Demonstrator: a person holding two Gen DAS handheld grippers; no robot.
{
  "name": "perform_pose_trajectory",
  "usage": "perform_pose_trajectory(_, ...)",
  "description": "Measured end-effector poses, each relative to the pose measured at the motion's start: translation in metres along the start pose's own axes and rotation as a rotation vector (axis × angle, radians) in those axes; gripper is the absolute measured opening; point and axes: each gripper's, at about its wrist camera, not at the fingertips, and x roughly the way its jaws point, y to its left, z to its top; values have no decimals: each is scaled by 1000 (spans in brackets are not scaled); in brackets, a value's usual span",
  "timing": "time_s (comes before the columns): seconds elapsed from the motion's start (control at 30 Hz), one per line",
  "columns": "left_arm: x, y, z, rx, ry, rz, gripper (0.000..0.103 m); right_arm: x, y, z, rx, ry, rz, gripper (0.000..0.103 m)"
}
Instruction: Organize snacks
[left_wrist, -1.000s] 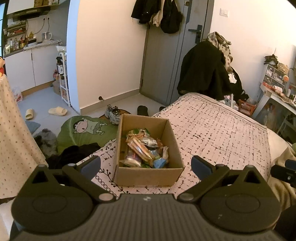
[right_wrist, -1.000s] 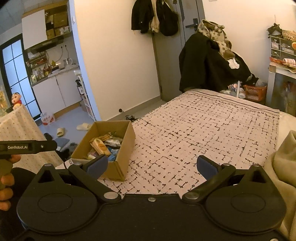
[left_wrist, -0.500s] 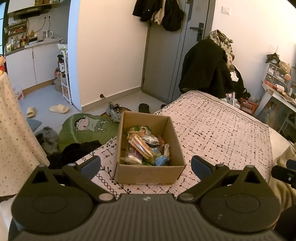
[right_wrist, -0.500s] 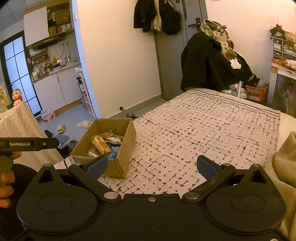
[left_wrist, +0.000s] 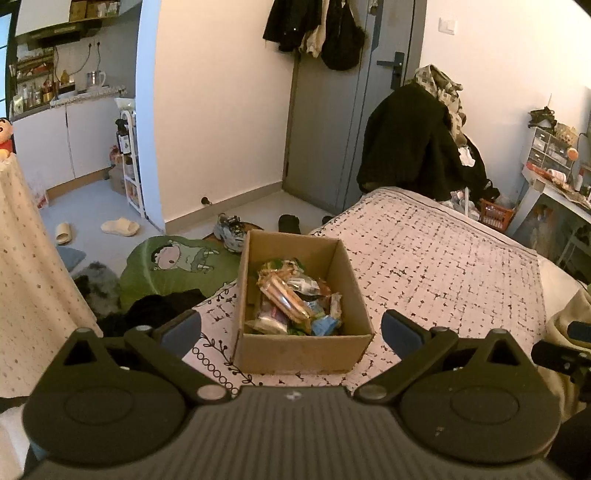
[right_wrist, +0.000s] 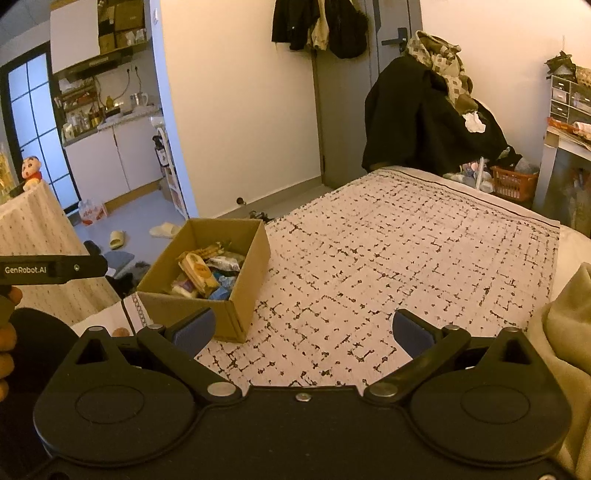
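An open cardboard box (left_wrist: 301, 352) sits near the bed's left corner, holding several wrapped snacks (left_wrist: 291, 299). My left gripper (left_wrist: 291, 328) hovers just in front of the box, open and empty, its blue pads wider apart than the box. In the right wrist view the same box (right_wrist: 243, 254) with the snacks (right_wrist: 203, 275) lies ahead to the left. My right gripper (right_wrist: 303, 328) is open and empty over the patterned bedspread (right_wrist: 406, 266), right of the box. The left tool's arm (right_wrist: 51, 267) shows at that view's left edge, held by a hand.
Beige bedding (right_wrist: 565, 332) is bunched at the right. Beyond the bed, dark coats (left_wrist: 410, 144) are piled before a grey door (left_wrist: 325, 122). A green cartoon rug (left_wrist: 173, 266), shoes and slippers lie on the floor at left. A cloth-covered table (left_wrist: 22, 258) stands at far left.
Both views have shifted slightly, so the box sits a little more centred before my left gripper. Both grippers stay open and the snacks have not moved.
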Motion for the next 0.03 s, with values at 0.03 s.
perform_pose_trajectory(0.03, 1, 1, 0, -3, 5, -2, 103, 1, 1, 0, -6, 5, -4, 103)
